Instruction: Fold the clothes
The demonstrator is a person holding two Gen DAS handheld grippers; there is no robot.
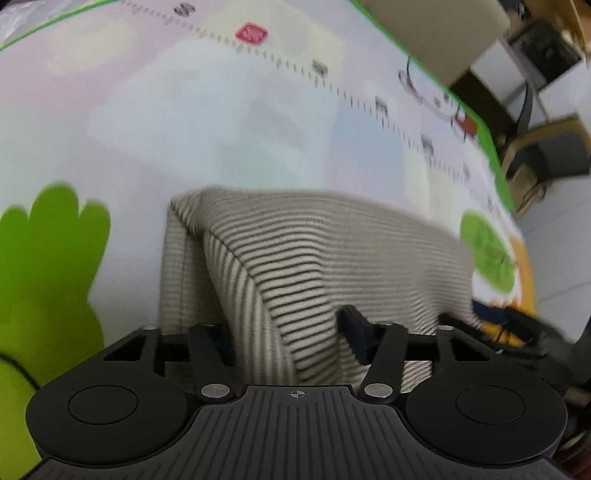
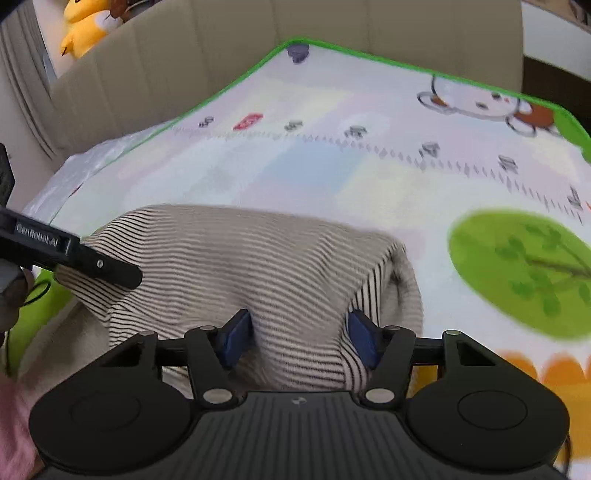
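One striped garment (image 1: 332,258), bunched and lifted over the cartoon play mat (image 1: 184,129). Your left claw (image 1: 291,343) is clamped on a fold of it; your right claw (image 2: 299,339) pinches another fold between its blue pads (image 2: 364,343). Beige sofa (image 2: 221,44) behind the mat, yellow plush toy (image 2: 88,26) on top.

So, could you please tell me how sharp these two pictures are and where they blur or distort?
Left wrist view: the striped beige garment and the cartoon-printed play mat are smeared by motion blur, while the left hand-held gripper stays crisp. Right wrist view: similar smear on the garment, the right hand-held gripper sharp; fisheye bends the mat's green border in both.
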